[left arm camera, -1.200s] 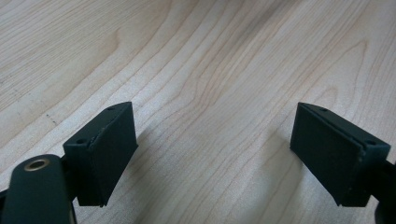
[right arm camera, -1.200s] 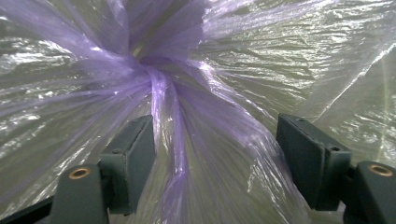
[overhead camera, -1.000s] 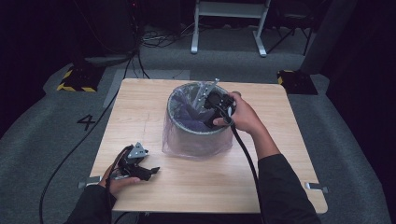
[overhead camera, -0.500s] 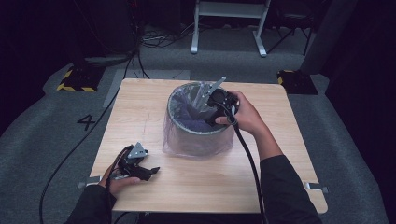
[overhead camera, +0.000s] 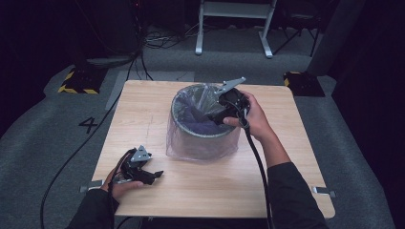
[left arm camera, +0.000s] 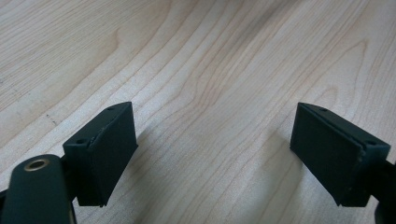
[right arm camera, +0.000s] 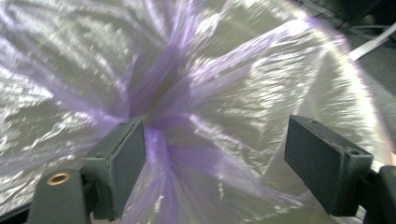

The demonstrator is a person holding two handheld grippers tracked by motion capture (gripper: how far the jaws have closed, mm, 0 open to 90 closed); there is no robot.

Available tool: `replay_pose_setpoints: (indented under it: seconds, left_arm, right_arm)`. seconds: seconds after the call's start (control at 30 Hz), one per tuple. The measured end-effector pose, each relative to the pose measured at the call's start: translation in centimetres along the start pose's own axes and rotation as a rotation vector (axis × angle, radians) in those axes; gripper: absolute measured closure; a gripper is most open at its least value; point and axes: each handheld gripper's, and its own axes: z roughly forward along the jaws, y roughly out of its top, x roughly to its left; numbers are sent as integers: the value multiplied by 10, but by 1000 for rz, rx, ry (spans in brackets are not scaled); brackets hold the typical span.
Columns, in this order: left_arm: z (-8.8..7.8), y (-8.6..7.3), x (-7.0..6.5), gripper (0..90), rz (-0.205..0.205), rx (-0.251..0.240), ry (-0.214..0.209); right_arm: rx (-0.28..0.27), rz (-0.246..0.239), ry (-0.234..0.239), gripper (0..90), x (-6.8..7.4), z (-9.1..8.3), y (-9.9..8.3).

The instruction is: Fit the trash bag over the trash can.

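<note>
A round grey bin [overhead camera: 203, 136] lined with a thin purple plastic bag [overhead camera: 191, 114] stands mid-table. My right gripper [overhead camera: 213, 117] reaches over its right rim and points down into the liner. Its jaws have just been opening and now stand open and wide. In the right gripper view, crumpled bag film [right arm camera: 210, 84] lies behind and between the pads, and a purple fold passes close by the left pad [right arm camera: 126, 158]; no pad presses on it. My left gripper [overhead camera: 154, 175] rests on the wooden table [overhead camera: 286, 191] at the front left, open [left arm camera: 212, 149] over bare wood [left arm camera: 210, 56].
The bag's skirt [overhead camera: 181, 150] hangs down around the bin's outside onto the table. Cables trail from both grippers toward the near edge. A grey carpeted floor surrounds the table, with a metal frame [overhead camera: 234, 28] beyond its far edge.
The right gripper has tipped at the bin's rim, so its grey plate now rises above the rim. The left gripper has not moved.
</note>
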Motion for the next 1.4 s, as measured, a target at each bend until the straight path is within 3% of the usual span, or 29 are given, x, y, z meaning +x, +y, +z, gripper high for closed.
replay_pose_setpoints:
  seconds: [0.2,0.43,0.73,1.4]
  left_arm:
    - [0,0,0,140,0,0,0]
    - [0,0,0,140,0,0,0]
    - [0,0,0,140,0,0,0]
    - [0,0,0,140,0,0,0]
  right_arm:
    - [-112,41,-23,195,-4,-7,-8]
    - [-212,49,-23,185,-5,-14,-16]
    - [-278,56,-65,174,-6,-27,-23]
    - [-281,27,-111,169,-2,-53,-36]
